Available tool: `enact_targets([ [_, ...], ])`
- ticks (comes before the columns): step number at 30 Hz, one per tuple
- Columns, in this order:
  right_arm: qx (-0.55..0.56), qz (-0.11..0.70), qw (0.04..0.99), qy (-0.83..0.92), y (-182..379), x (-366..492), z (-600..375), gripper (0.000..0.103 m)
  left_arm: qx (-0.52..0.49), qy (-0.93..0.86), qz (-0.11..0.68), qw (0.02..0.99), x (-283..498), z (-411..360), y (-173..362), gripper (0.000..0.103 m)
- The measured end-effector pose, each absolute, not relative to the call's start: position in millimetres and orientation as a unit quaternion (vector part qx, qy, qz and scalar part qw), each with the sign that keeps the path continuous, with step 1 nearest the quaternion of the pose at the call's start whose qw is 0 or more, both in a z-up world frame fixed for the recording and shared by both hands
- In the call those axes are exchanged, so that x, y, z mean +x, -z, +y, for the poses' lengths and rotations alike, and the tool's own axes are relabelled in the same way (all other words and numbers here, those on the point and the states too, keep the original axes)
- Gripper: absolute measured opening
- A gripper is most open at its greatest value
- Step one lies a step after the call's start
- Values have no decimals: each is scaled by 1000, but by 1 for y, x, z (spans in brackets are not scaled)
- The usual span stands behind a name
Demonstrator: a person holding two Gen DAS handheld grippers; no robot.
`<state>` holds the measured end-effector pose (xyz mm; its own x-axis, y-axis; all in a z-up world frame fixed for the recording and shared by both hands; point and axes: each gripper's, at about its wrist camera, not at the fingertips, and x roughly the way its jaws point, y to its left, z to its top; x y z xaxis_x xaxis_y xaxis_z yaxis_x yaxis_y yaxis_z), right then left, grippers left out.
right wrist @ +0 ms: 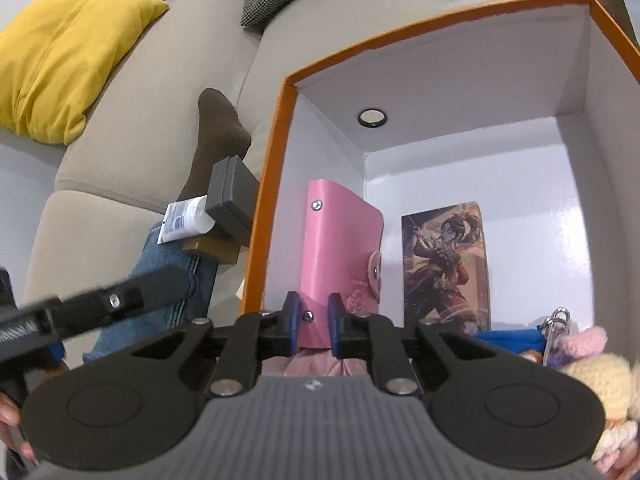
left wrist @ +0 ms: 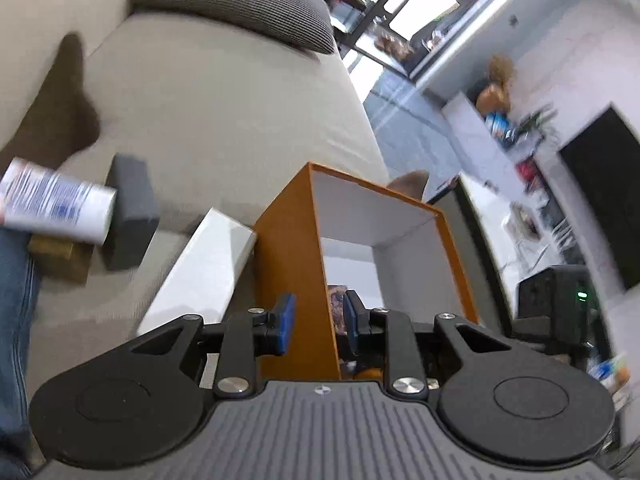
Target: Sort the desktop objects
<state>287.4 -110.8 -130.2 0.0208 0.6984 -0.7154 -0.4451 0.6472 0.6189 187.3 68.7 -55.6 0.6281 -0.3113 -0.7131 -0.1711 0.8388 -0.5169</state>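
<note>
An orange box point(left wrist: 288, 256) with a white inside stands tilted on the beige sofa. My left gripper point(left wrist: 319, 320) straddles its near side wall, one blue pad outside and one inside, shut on the wall. In the right wrist view, the same orange box point(right wrist: 276, 160) holds a pink snap wallet point(right wrist: 340, 248) that stands on end. My right gripper point(right wrist: 314, 322) is shut on the wallet's lower end, a pad on each side. Behind it lies an illustrated card pack point(right wrist: 446, 268). Blue cloth point(right wrist: 508, 338), a keyring point(right wrist: 558, 320) and a crocheted plush point(right wrist: 596, 376) sit at the lower right.
Left of the box lie a white tube point(left wrist: 60, 204), a dark grey case point(left wrist: 132, 212), a gold-brown box point(left wrist: 60, 256) and a long white box point(left wrist: 200, 272). A person's leg in jeans point(right wrist: 168, 276) with a brown sock point(right wrist: 216, 136) rests there. A yellow pillow point(right wrist: 64, 60) and grey cushion point(left wrist: 240, 4) lie behind.
</note>
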Motion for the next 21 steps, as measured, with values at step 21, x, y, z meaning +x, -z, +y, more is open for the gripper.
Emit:
enact_targets([
  [21, 20, 513, 722, -464, 124, 278, -104, 17, -165, -18, 558, 813, 257, 17, 96, 28],
])
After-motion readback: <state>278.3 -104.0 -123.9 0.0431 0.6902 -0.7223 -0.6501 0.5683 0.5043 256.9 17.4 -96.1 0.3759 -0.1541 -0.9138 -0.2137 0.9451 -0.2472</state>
